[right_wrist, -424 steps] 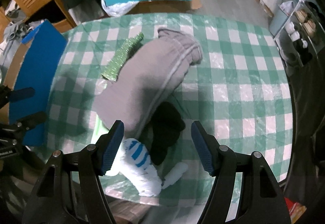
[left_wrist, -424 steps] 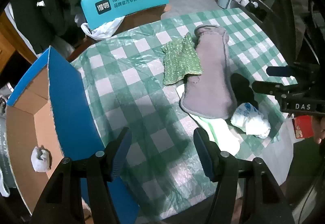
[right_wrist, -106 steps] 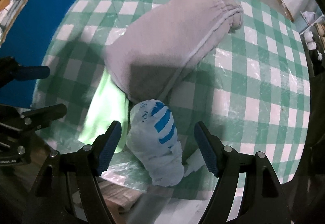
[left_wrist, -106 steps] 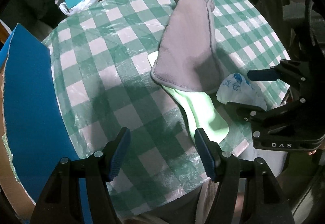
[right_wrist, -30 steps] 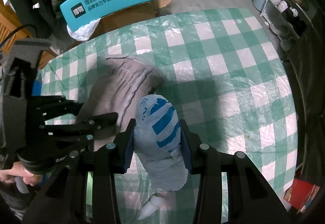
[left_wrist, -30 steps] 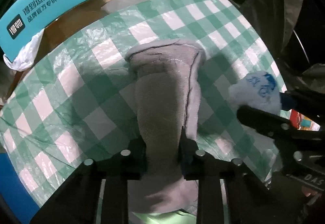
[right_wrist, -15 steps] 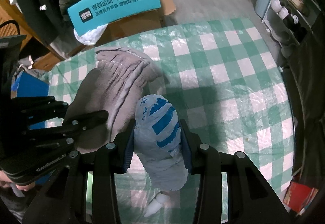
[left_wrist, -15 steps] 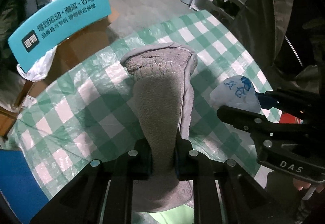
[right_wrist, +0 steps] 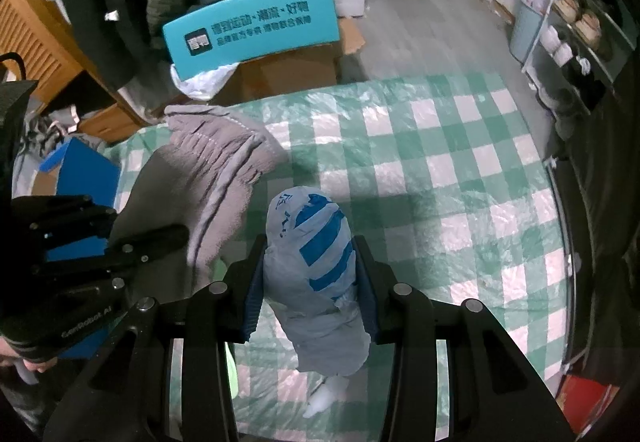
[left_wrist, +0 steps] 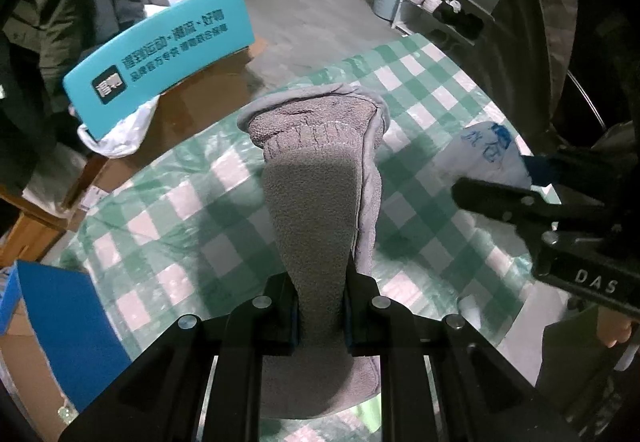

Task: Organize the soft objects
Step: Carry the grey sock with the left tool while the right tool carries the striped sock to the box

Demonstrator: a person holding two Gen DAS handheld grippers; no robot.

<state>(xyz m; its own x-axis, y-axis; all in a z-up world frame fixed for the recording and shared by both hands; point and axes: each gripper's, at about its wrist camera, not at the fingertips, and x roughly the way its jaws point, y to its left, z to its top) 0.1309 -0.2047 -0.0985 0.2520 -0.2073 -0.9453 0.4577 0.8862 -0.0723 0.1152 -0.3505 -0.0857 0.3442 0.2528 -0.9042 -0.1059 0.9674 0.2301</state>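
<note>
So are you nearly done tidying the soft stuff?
About halfway, I think. In hand: the left gripper pinches the grey fleece, and the right gripper squeezes the white and blue bag. Left: both need putting away, maybe in the blue box, plus a pale green cloth on the checked table. Otherwise the table looks tidy.

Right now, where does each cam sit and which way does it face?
Left wrist: on the left hand-held gripper, aimed steeply down at the checked table; its fingers clamp the grey fleece garment; right hand-held gripper at the right edge.
Right wrist: on the right hand-held gripper, aimed steeply down; fingers clamp the white-and-blue plastic bag; left hand-held gripper at the left edge.
Shared: table, garment, bag, teal sign.
</note>
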